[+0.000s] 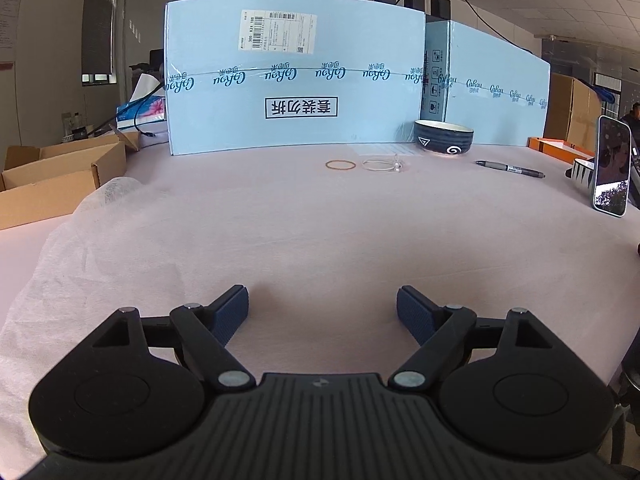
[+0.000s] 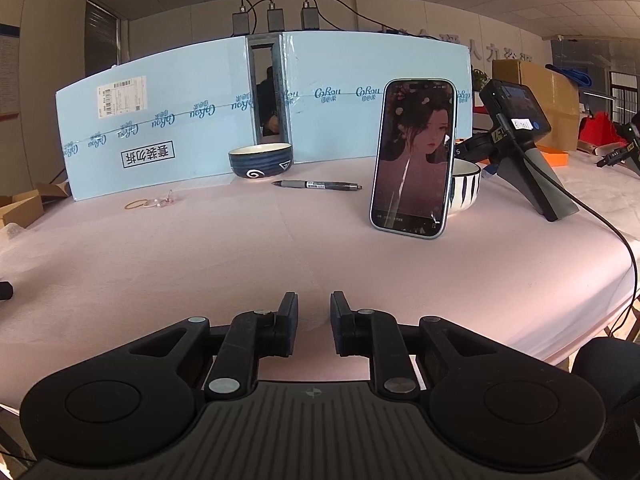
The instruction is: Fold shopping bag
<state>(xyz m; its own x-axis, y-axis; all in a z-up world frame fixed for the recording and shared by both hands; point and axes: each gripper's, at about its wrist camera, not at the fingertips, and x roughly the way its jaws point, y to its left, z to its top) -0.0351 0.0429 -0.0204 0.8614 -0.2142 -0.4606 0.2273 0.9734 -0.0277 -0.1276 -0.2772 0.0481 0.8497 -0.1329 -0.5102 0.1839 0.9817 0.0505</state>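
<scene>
A large pale pink non-woven shopping bag (image 1: 320, 232) lies flat over the table and fills most of both views; it also shows in the right wrist view (image 2: 200, 264). My left gripper (image 1: 322, 304) hovers low over its near part with the jaws wide open and nothing between them. My right gripper (image 2: 314, 312) is just above the bag's near edge, jaws narrowly apart with a small gap, holding nothing. I cannot tell where the bag's handles are.
Light blue cartons (image 1: 296, 80) stand along the back. A dark bowl (image 1: 444, 138), rubber band (image 1: 340, 165), thin ring (image 1: 380, 165) and pen (image 1: 510, 168) lie before them. A phone (image 2: 414, 158) leans on a striped bowl (image 2: 466, 188). A cardboard box (image 1: 56, 180) sits left; another gripper device (image 2: 520, 140) right.
</scene>
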